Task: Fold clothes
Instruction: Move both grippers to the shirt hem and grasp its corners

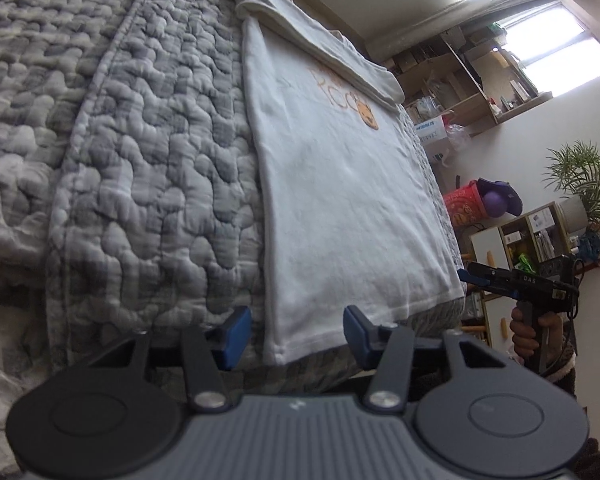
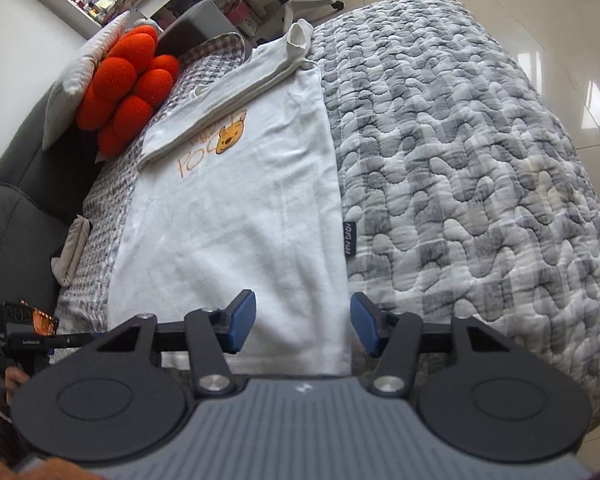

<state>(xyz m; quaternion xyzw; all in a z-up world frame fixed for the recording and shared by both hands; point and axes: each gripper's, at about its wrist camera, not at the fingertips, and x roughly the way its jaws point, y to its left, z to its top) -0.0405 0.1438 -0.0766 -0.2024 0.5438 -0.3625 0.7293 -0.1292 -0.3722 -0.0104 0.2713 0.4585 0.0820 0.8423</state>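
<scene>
a white t-shirt (image 1: pixel 340 184) lies flat on a grey quilted bedspread (image 1: pixel 148 152), its sides folded in so it forms a long narrow strip, with a sleeve doubled across the chest over orange lettering and a small bear face print (image 2: pixel 226 140). in the left wrist view the shirt runs from the hem at 6 o'clock up toward 12 o'clock, and the left gripper (image 1: pixel 296 334) hangs at the hem's corner with its blue-padded jaws spread wide, one pad over the quilt and the other over the cloth, gripping nothing. at 3 o'clock of that view the right gripper (image 1: pixel 470 276) shows beside the other hem corner, held by a hand (image 1: pixel 534 334); from there i cannot tell how far its jaws are parted. the right wrist view settles it: the right gripper's jaws stand wide apart at 6 o'clock, straddling the shirt's near edge, with nothing clamped between them. a dark label (image 2: pixel 349 239) sits at the shirt's edge toward 3 o'clock. an orange flower-shaped cushion (image 2: pixel 130 84) and a grey pillow (image 2: pixel 86 76) rest at 10 o'clock against a dark headboard (image 2: pixel 12 184).
</scene>
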